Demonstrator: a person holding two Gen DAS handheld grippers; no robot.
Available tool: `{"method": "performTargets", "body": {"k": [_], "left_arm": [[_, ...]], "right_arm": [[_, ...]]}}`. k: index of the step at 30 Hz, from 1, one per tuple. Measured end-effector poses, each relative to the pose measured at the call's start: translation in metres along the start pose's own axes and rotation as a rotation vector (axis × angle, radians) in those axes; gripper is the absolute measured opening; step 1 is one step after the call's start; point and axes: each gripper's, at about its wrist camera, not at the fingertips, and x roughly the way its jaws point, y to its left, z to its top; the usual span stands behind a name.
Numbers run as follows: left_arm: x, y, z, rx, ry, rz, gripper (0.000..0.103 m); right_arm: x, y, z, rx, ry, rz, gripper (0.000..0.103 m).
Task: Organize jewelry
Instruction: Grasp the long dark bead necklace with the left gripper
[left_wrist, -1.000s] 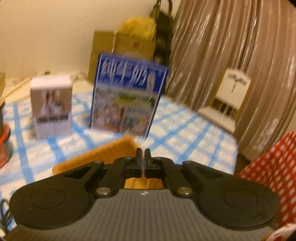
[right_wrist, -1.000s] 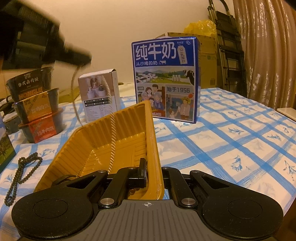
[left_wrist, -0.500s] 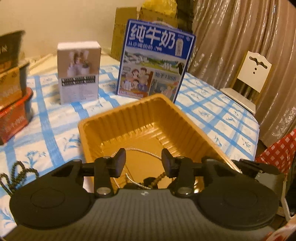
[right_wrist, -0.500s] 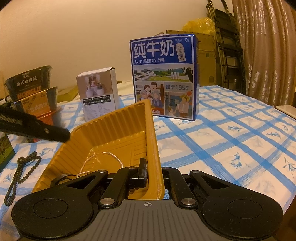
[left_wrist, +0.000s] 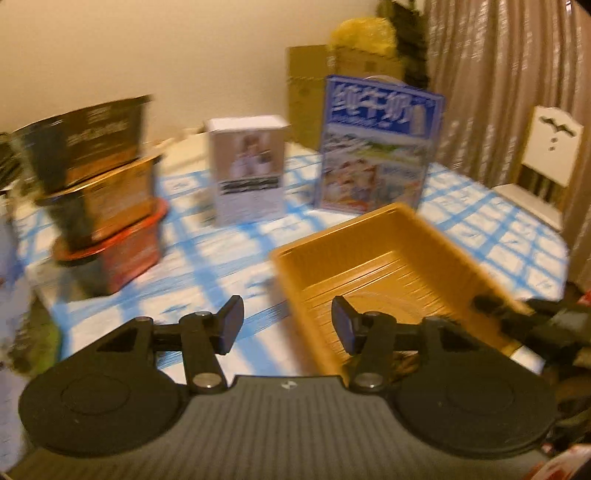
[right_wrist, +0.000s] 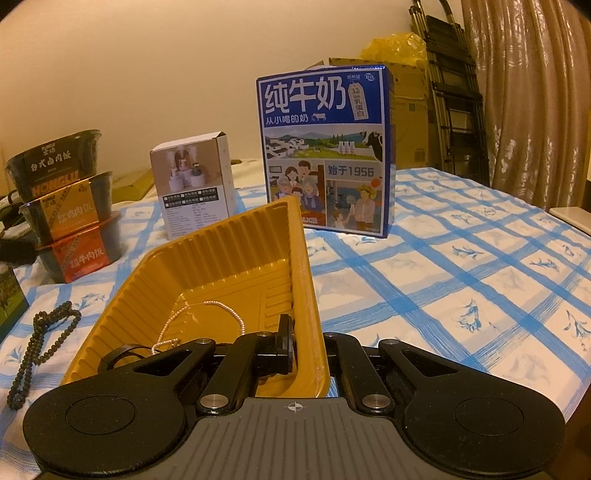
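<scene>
A yellow ribbed plastic tray (right_wrist: 229, 266) lies on the blue-checked tablecloth (right_wrist: 461, 280). My right gripper (right_wrist: 306, 343) is shut on the tray's near right rim. A thin pearl necklace (right_wrist: 207, 314) and a dark ring-shaped piece (right_wrist: 118, 356) lie inside the tray. A dark bead necklace (right_wrist: 40, 339) lies on the cloth left of the tray. In the blurred left wrist view my left gripper (left_wrist: 286, 325) is open and empty, above the tray's (left_wrist: 388, 258) near left corner.
A blue milk carton (right_wrist: 325, 147) and a small white box (right_wrist: 192, 184) stand behind the tray. Three stacked food bowls (right_wrist: 66, 206) stand at the left. A white chair (left_wrist: 546, 162), curtains and cardboard boxes lie beyond the table's right edge.
My left gripper, shut a second ago, opened over the tray and the pearl necklace dropped in; it has since swung left and its jaws are wider apart. The right gripper has not moved.
</scene>
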Motion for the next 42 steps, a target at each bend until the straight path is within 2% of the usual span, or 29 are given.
{"method": "performTargets", "body": {"k": [11, 15, 21, 29, 33, 38, 42], "left_arm": [[-0.011, 0.051, -0.051, -0.050, 0.111, 0.131, 0.049], [-0.010, 0.058, -0.069, -0.067, 0.157, 0.144, 0.049], [-0.005, 0.056, -0.088, -0.039, 0.205, 0.152, 0.049], [0.007, 0.056, -0.089, -0.041, 0.228, 0.158, 0.049], [0.018, 0.061, -0.085, -0.045, 0.230, 0.189, 0.049], [0.037, 0.070, -0.081, -0.052, 0.256, 0.211, 0.043], [0.050, 0.079, -0.085, -0.095, 0.293, 0.206, 0.041]], "right_arm": [[0.000, 0.000, 0.000, -0.001, 0.001, 0.000, 0.004], [0.000, 0.000, 0.000, -0.003, 0.003, -0.003, 0.004], [0.001, 0.001, 0.000, -0.005, 0.005, -0.005, 0.004], [0.001, 0.001, 0.000, -0.006, 0.005, -0.005, 0.004], [0.001, 0.001, 0.000, -0.006, 0.006, -0.005, 0.004], [0.002, 0.000, 0.000, -0.006, 0.007, -0.006, 0.004], [0.002, -0.002, -0.004, -0.005, 0.010, -0.008, 0.004]]}}
